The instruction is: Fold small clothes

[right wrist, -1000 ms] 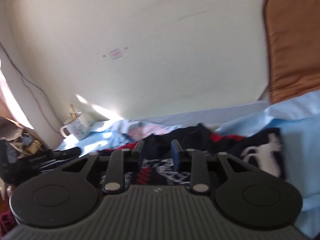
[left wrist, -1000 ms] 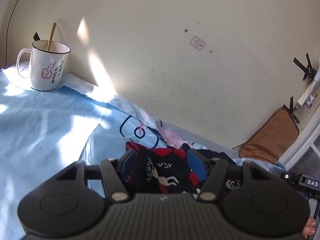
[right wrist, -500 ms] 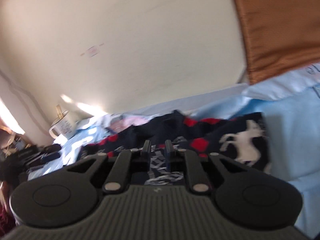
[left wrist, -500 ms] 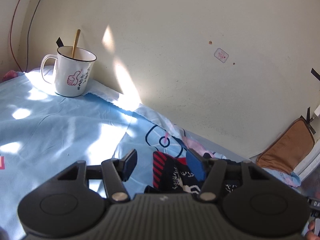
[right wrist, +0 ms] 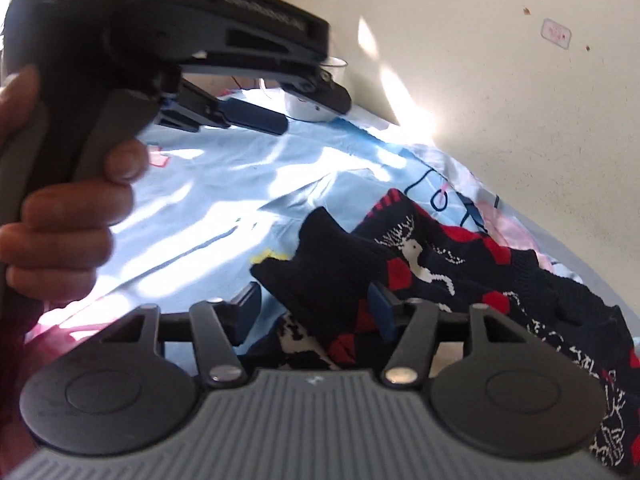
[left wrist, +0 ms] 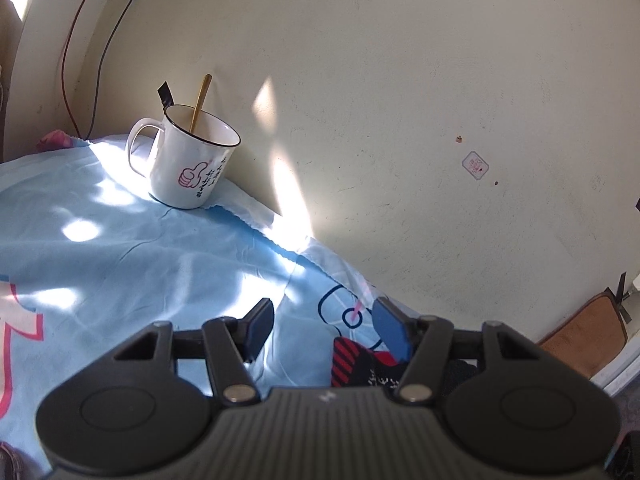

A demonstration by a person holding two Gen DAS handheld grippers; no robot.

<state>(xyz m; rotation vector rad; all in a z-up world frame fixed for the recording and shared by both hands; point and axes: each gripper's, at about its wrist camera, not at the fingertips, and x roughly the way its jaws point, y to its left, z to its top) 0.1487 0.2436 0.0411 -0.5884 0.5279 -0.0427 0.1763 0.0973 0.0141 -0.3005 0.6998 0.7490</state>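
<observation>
A small dark navy garment with red patches and white reindeer lies bunched on the light blue sheet. My right gripper is open, its jaws wide apart around a raised navy fold of the garment. My left gripper is open and empty above the sheet; only a red striped edge of the garment shows low between its fingers. The left gripper also shows in the right wrist view, held in a hand at the upper left.
A white mug with a thumbs-up print and a wooden stick stands on the sheet by the cream wall. Cables run down the wall at the left. A brown pad leans at the far right.
My left gripper let go of the garment and moved left, away from it. My right gripper opened from nearly shut and swung to face the left gripper.
</observation>
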